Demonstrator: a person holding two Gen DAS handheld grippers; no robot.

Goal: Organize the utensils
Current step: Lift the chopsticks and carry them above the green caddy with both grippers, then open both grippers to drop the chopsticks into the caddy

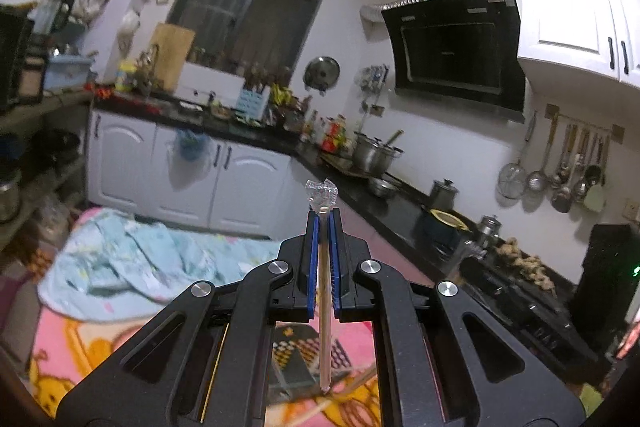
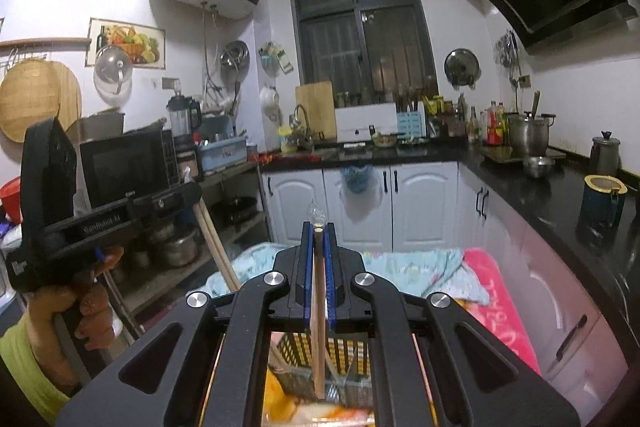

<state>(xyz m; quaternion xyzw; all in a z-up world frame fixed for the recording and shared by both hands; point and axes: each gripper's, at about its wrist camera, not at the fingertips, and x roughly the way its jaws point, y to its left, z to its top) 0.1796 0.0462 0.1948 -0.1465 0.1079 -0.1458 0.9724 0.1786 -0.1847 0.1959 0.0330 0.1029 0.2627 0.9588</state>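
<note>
Black left gripper [image 1: 323, 217] pinching slim pale wooden stick [image 1: 325, 315]; right gripper [image 2: 319, 227] clamped on flat wooden stick [image 2: 319, 327].

Two wooden chopsticks [image 1: 325, 307] [image 2: 319, 327], each upright.

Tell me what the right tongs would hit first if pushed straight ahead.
Probably the white cabinet doors below the black counter, where a blue bag hangs. Open air lies between; depth is unclear. The right tongs are shut on a wooden stick.
</note>
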